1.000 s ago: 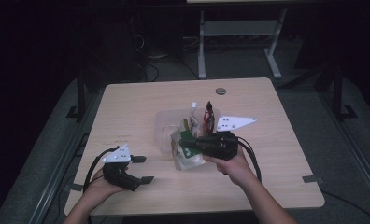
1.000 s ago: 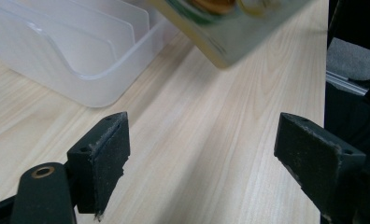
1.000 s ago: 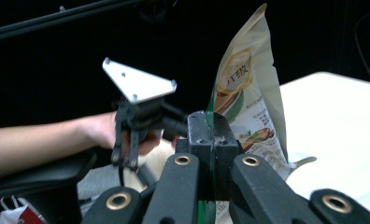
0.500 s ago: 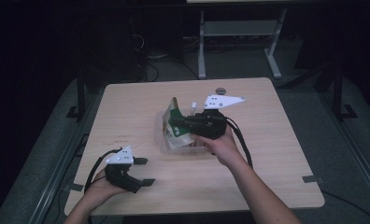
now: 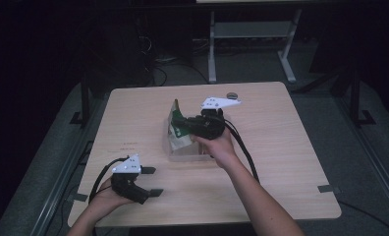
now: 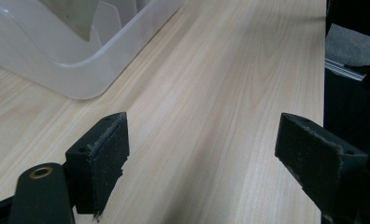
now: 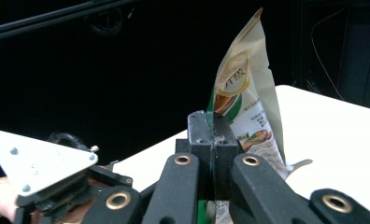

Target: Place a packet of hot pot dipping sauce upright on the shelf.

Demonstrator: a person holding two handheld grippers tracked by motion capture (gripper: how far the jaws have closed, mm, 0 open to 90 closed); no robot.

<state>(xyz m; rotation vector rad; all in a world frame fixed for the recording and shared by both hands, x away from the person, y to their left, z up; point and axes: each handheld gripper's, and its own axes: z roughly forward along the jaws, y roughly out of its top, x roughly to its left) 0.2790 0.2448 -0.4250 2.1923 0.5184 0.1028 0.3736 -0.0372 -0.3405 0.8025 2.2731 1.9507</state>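
- Right gripper (image 5: 186,124), at table centre above the clear plastic bin (image 5: 182,152): jaws pressed together on the edge of a snack pouch (image 7: 248,105), pouch film pinched between the pads
- Snack pouch (image 5: 179,125): held upright over the far-left part of the bin, lower end dipping toward the bin interior; contact with the bin floor not discernible
- Left gripper (image 5: 152,181), near-left on the wooden table (image 6: 230,93): jaws spread apart, nothing between the pads (image 6: 106,154), bin wall (image 6: 87,74) visible just beyond
- Handling, judged: pouch likely light, thin and soft; printed film probably slick, prone to crumple, sag or swing under a single edge pinch
- Contents, judged: possibly brittle, so squeezing at the bulging middle best avoided
- Grip site, judged: flat sealed side or top seam, as taken here, stiffest and least slippery; deeper bite on the seam preferable to a corner hold
- Risk, judged: slippage from the pads if tilted sharply or snagged on the bin rim
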